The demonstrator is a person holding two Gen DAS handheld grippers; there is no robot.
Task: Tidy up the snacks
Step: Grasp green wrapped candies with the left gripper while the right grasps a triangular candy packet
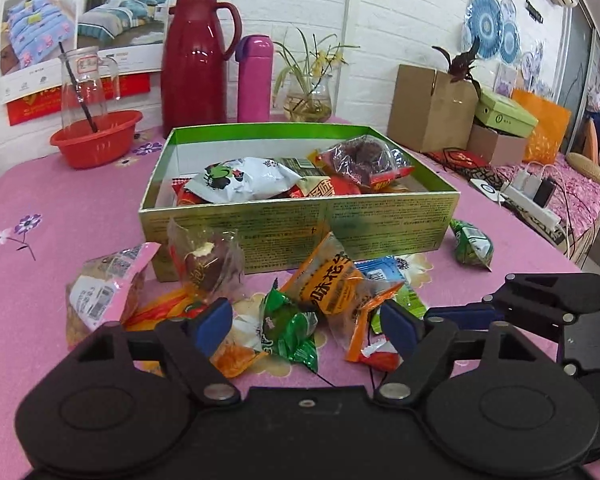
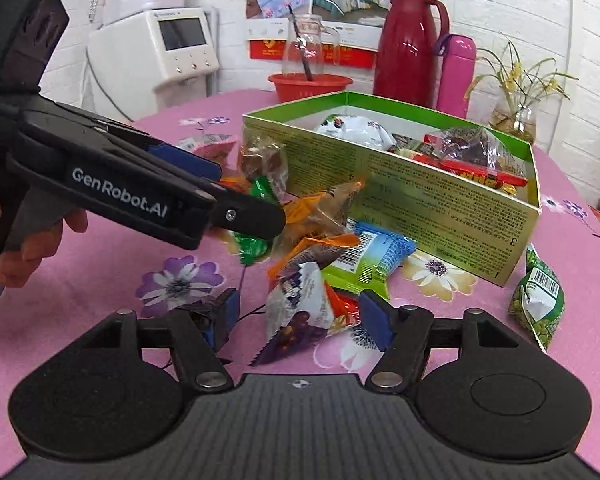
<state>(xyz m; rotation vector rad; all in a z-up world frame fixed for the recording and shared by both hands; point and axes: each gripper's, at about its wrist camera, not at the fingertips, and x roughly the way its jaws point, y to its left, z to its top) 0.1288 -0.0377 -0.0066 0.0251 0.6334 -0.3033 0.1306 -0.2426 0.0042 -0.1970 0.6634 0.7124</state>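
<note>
I see one green box (image 1: 300, 220) at twelve o'clock holding several snack packets (image 1: 240, 180); both my grippers, left (image 1: 302, 320) and right (image 2: 296, 320), gape, gripping nothing.

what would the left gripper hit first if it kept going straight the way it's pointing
Most likely the green snack packet lying between the open fingers of the left gripper, with the orange packet just behind it. Depth is hard to judge; the green box would come only after the pile.

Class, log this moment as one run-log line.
left claw: open, around green snack | right claw: open, around purple packet | green box: part filled
</note>
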